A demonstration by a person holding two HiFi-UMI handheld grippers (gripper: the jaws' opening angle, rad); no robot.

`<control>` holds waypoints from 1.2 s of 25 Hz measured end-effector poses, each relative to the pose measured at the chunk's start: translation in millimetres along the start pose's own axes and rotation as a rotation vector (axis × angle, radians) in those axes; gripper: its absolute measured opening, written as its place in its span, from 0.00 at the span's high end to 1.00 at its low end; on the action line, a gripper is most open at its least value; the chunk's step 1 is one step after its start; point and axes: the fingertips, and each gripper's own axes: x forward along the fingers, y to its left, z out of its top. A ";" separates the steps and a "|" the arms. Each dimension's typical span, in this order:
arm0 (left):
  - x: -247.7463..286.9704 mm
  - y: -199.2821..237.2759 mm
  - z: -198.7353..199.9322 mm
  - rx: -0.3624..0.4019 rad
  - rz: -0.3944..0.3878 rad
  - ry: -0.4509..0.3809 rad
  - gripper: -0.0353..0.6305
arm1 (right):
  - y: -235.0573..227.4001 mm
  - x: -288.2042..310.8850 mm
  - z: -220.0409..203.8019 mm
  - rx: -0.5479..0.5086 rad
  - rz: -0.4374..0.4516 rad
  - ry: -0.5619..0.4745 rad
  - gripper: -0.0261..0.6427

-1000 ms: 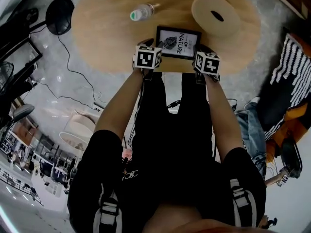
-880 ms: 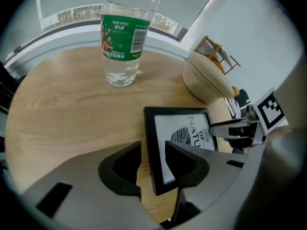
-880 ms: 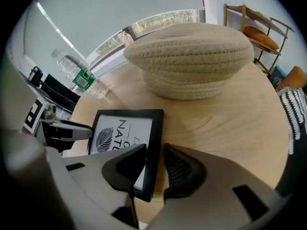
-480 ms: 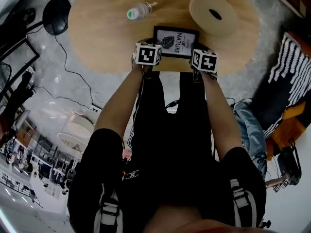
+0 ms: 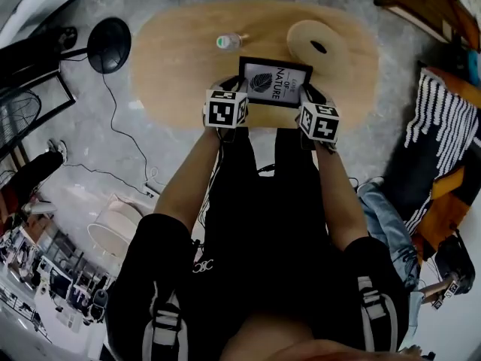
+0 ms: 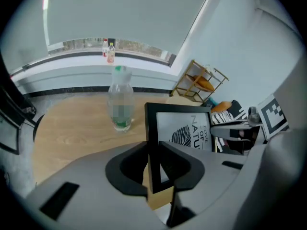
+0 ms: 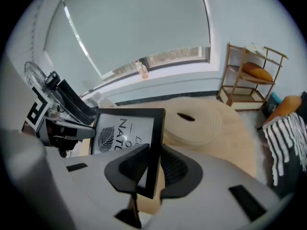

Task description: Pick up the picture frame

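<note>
The picture frame (image 5: 273, 82), black-edged, carries a leaf print and the words "OF NATURE"; a smaller word above them is too small to read. It hangs between the two grippers over the near half of the oval wooden table (image 5: 169, 66). The left gripper (image 6: 156, 169) clamps its 9 o'clock edge and the right gripper (image 7: 151, 171) its 3 o'clock edge. Both pairs of jaws have just been closing and now press on the black border. One clear bottle (image 5: 228, 42) with a green cap stands at 10 o'clock of the frame, apart from it, its label unreadable. One round disc (image 5: 319, 46) with a centre hole lies at 1 o'clock, its rim near the frame's corner. Bare tabletop spreads toward 9 o'clock.
</note>
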 end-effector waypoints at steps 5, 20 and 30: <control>-81.3 -34.5 36.7 0.055 0.006 -0.133 0.81 | 20.3 -86.6 52.0 -0.103 -0.028 -0.152 0.83; -355.5 -116.4 194.6 0.253 0.111 -0.675 0.81 | 111.0 -354.9 236.1 -0.286 -0.011 -0.731 0.83; -495.8 -160.5 210.9 0.338 0.148 -0.901 0.81 | 163.3 -488.5 264.0 -0.359 0.007 -0.977 0.84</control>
